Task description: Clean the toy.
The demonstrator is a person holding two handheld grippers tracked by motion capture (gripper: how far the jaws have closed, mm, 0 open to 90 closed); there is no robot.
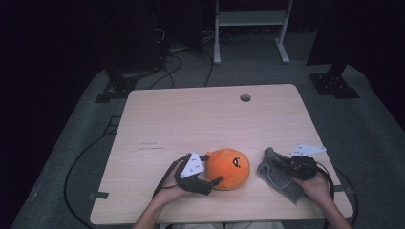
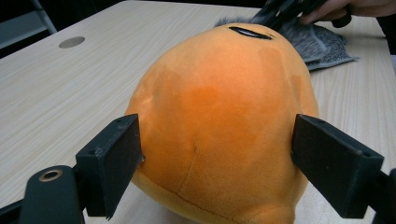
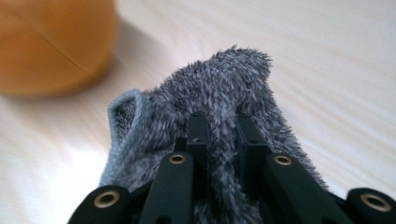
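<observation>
An orange plush ball (image 1: 231,167) with a black stitched face lies near the table's front edge. My left gripper (image 1: 214,169) reaches it from the left, its jaws spread around the plush (image 2: 219,93). The pads (image 2: 116,158) stand at its sides and no dent shows, so the left gripper (image 2: 217,140) is open. To the right lies a grey fuzzy cloth (image 1: 277,179). My right gripper (image 1: 278,162) is shut on a raised fold of that cloth (image 3: 219,79), the right gripper (image 3: 222,121) pinching the pile between its jaws. The plush (image 3: 46,42) blurs at upper left there.
The light wooden table (image 1: 200,119) has a round cable hole (image 1: 245,98) near its far edge. Black stands and cables sit on the grey floor beyond, with a white frame (image 1: 250,28) farther back. The other hand and its gripper (image 2: 285,9) hold the cloth (image 2: 322,42) behind the plush.
</observation>
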